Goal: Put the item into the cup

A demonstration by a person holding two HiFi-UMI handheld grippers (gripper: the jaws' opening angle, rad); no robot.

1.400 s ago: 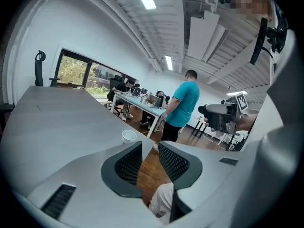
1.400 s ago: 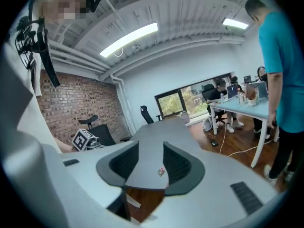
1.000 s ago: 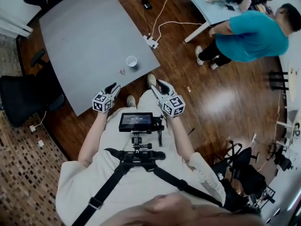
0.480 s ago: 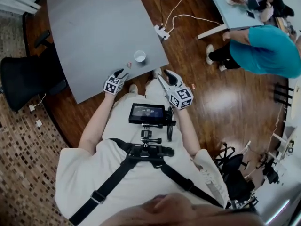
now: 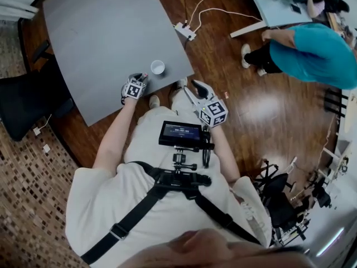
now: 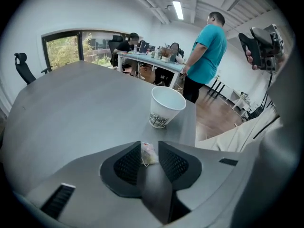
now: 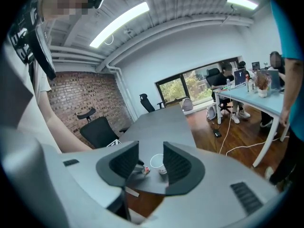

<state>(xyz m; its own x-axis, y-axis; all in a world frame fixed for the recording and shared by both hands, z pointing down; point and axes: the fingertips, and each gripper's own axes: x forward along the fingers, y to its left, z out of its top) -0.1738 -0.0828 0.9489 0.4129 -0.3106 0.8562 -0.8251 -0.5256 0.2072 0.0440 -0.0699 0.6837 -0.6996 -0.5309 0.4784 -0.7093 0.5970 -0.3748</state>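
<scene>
The left gripper [image 5: 138, 78] is coming down onto the table [image 5: 95, 32]. Its jaws have just been closing, and they are now pinching the small packet [image 6: 148, 154], which sits just on the near side of the cup [image 6: 166, 106]. The right gripper [image 5: 196, 88] is hanging back off the table's near edge, jaws apart and empty. The pick looks made, so the lift over the cup's rim is probably coming next.

The table [image 5: 106, 32] is plain grey; on it the cup [image 6: 166, 106] is white with a dark printed band near its base, and the item [image 6: 148, 154] is pale yellow with a red corner. The left gripper [image 6: 149, 147] and right gripper [image 7: 151, 148] are grey with black textured pads and black-and-white marker squares. To the right the wood floor [image 5: 251, 110] is glossy brown, and a person [image 5: 321, 46] far right wears teal.
</scene>
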